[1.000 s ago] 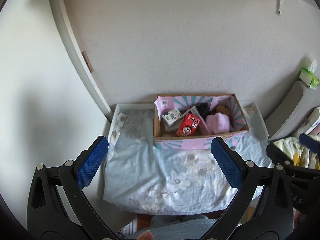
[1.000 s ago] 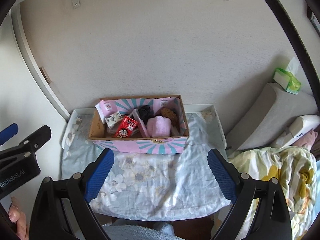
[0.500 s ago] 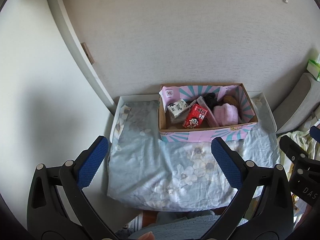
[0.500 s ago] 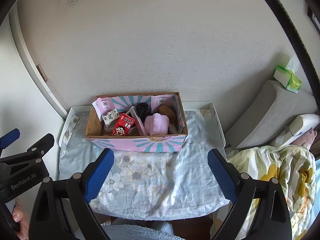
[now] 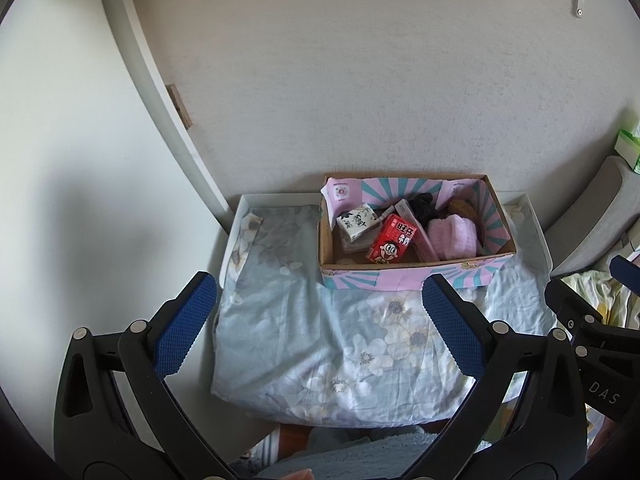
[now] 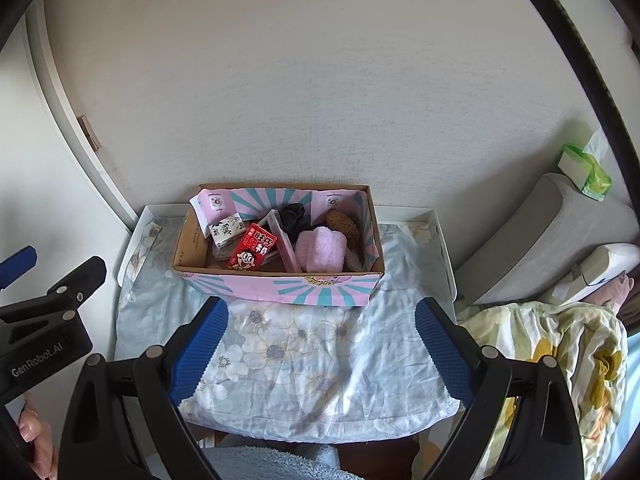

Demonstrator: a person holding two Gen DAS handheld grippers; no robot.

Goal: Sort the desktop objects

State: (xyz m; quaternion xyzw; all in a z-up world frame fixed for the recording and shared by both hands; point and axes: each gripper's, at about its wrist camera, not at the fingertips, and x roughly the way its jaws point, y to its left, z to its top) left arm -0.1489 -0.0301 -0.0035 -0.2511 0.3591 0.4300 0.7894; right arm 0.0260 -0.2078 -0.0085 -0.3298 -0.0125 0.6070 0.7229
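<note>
Both sets of fingers spread wide, nothing held: left gripper point(image 5: 320, 320) and right gripper point(image 6: 322, 340) hovering over the near half of the white-rimmed surface point(image 6: 442, 240) draped in pale blue floral cloth point(image 6: 312, 368). All sortables apparently already inside the pink-and-teal striped cardboard box point(image 6: 304, 288) at the far side against the wall; bare cloth in front. Left compartment: glossy red rectangular milk carton with cartoon face point(image 6: 253, 251), tilted, leaning on the divider; white tissue packet with dark print point(image 6: 227, 230) behind it. Right compartment: fluffy pink rolled cloth point(image 6: 322, 250), black crumpled fabric item point(image 6: 294, 216), brown rough-textured oval thing point(image 6: 342, 224), identity unclear. Judged: sorting near done or done. Risks: loose wrinkled cloth likely to snag on fingers or drag the light box if caught; thin cardboard walls easy to bump or crush on reach-in; tilted carton slick, could slip or topple onto the packet; soft pink roll compressible, may unroll under a pinch; two grippers close side by side, possible clash.
</note>
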